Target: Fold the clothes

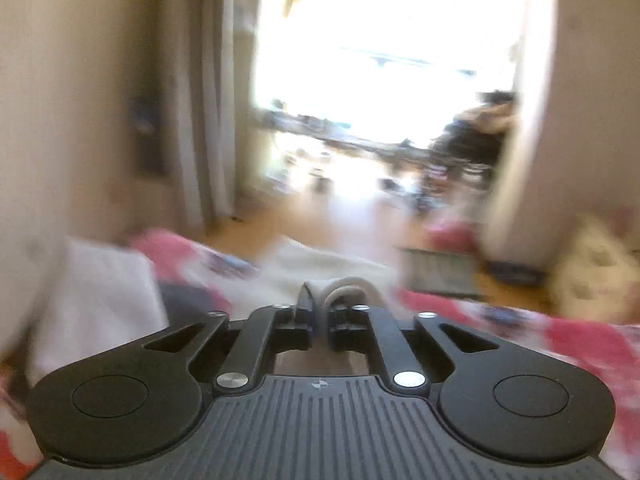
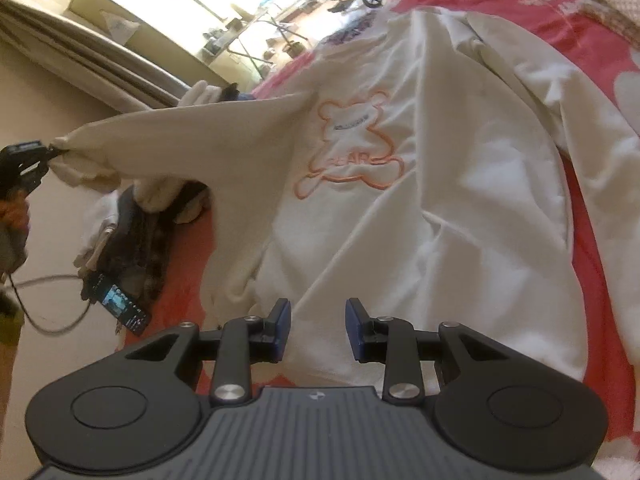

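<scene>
A cream sweatshirt with an orange bear outline lies spread on a red and white bedspread. One sleeve is stretched out to the left, off the bed. My left gripper is shut on its cuff. In the blurred left wrist view, that cuff shows as a cream fold bunched between the closed fingers of the left gripper. My right gripper hovers over the sweatshirt's lower part, open, with nothing pinched between its blue pads.
A pile of dark plaid and white clothes lies at the bed's left edge beside a lit phone on a cable. A white folded cloth and a cream cushion flank the bedspread. Beyond are curtains and a bright window.
</scene>
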A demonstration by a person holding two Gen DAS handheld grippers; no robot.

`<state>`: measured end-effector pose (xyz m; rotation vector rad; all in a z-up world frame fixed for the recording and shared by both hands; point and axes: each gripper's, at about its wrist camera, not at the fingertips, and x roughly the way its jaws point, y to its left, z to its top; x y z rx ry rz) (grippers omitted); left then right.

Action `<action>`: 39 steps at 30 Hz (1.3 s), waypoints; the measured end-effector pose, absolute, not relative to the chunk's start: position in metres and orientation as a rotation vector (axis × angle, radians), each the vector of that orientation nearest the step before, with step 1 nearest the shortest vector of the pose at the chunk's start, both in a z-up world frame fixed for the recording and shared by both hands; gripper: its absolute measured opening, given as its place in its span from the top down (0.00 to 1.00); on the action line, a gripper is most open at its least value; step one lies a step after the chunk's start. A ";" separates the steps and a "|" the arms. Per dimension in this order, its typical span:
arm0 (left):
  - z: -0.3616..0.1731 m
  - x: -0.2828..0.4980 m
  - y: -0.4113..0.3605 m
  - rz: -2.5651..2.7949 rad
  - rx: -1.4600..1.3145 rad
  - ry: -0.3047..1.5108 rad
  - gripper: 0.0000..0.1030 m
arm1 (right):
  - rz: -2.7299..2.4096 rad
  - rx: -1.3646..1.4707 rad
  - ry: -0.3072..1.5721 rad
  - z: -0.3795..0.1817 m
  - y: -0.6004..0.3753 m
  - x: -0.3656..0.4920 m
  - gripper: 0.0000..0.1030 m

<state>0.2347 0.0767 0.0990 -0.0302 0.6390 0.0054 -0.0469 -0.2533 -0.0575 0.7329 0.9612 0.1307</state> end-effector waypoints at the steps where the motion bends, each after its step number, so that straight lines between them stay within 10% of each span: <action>1: 0.096 0.249 0.076 0.063 -0.005 0.624 0.57 | 0.121 0.743 0.969 -0.061 -0.255 -0.046 0.68; 11: 0.063 0.181 0.068 0.000 0.144 0.516 0.30 | 0.208 0.534 0.993 -0.069 -0.232 -0.040 0.68; 24: -0.069 0.110 0.017 -0.436 0.095 1.159 0.35 | 0.463 -0.396 1.003 -0.112 -0.086 -0.043 0.79; 29: -0.098 0.121 0.006 -0.474 0.087 1.180 0.45 | 0.417 -0.197 0.971 -0.088 -0.122 -0.029 0.94; 34: -0.096 0.129 0.008 -0.532 -0.013 1.183 0.91 | 0.318 0.438 0.913 -0.065 -0.232 0.005 0.94; 39: -0.089 0.156 0.020 -0.464 -0.270 1.169 0.97 | 0.222 0.644 0.927 -0.095 -0.294 0.032 0.94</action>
